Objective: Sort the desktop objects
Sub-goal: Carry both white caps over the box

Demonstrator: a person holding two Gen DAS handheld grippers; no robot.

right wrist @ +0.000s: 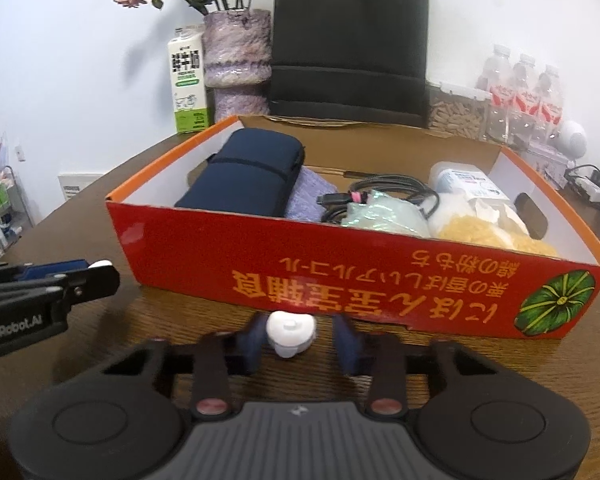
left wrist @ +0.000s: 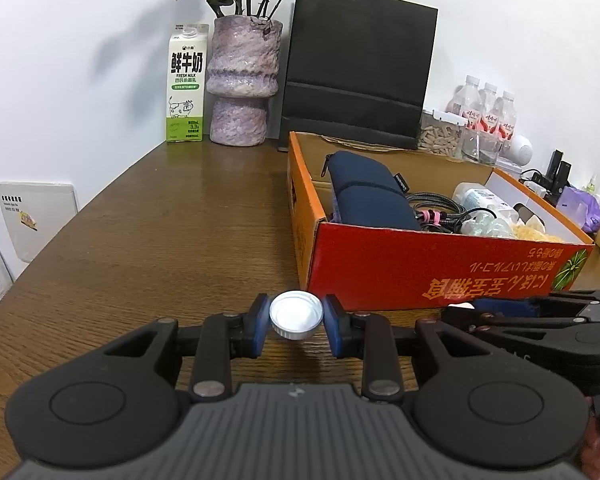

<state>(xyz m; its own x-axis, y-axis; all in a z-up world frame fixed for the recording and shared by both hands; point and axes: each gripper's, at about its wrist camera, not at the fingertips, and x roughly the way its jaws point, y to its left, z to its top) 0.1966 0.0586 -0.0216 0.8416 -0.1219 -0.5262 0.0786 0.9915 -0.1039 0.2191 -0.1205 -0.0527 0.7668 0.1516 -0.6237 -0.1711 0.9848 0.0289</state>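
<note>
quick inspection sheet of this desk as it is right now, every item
surface: brown wooden table, bare in front of the box
job's things: red cardboard box holding a navy pouch, bags and a bottle; white cap; small white object
clutter: milk carton, vase of wilted flowers, black paper bag, water bottles, all at the back
grippers: left gripper shut on the white cap; right gripper has the small white object between its fingers, grip unclear in the blur
cables: black cable coiled inside the box; power strip far right
surroundings: white wall behind and to the left
</note>
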